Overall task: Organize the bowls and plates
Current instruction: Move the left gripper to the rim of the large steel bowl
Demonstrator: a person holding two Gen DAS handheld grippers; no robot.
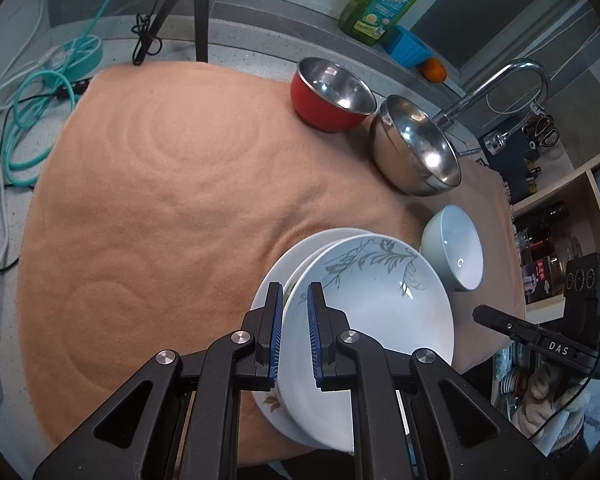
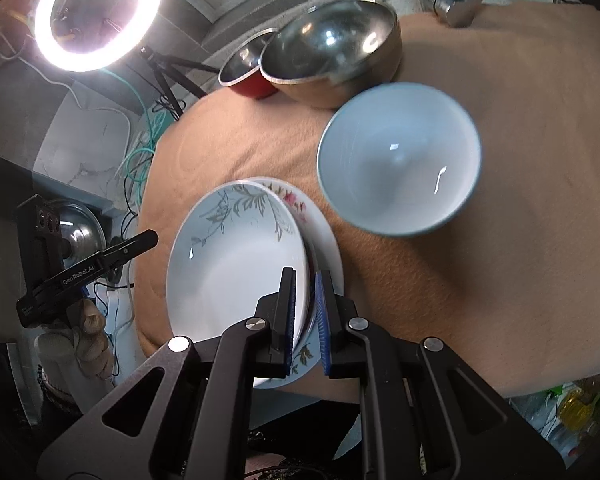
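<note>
A white plate with a grey leaf pattern (image 1: 376, 296) lies on a flowered plate (image 1: 276, 280) at the near edge of the orange cloth (image 1: 160, 200). My left gripper (image 1: 294, 300) straddles the leaf plate's left rim, jaws a little apart. In the right wrist view the leaf plate (image 2: 236, 264) sits on the flowered plate (image 2: 324, 240), and my right gripper (image 2: 305, 292) straddles the leaf plate's right rim, jaws narrowly apart. A pale blue bowl (image 1: 456, 252) (image 2: 400, 160) stands just beyond the plates.
A steel bowl (image 1: 416, 148) (image 2: 332, 56) and a red bowl with steel inside (image 1: 332, 96) (image 2: 248, 72) stand at the cloth's far edge. A tap (image 1: 504, 84), a green soap bottle (image 1: 384, 0) and a ring light (image 2: 96, 12) are behind. Cables (image 1: 40, 120) lie to the left.
</note>
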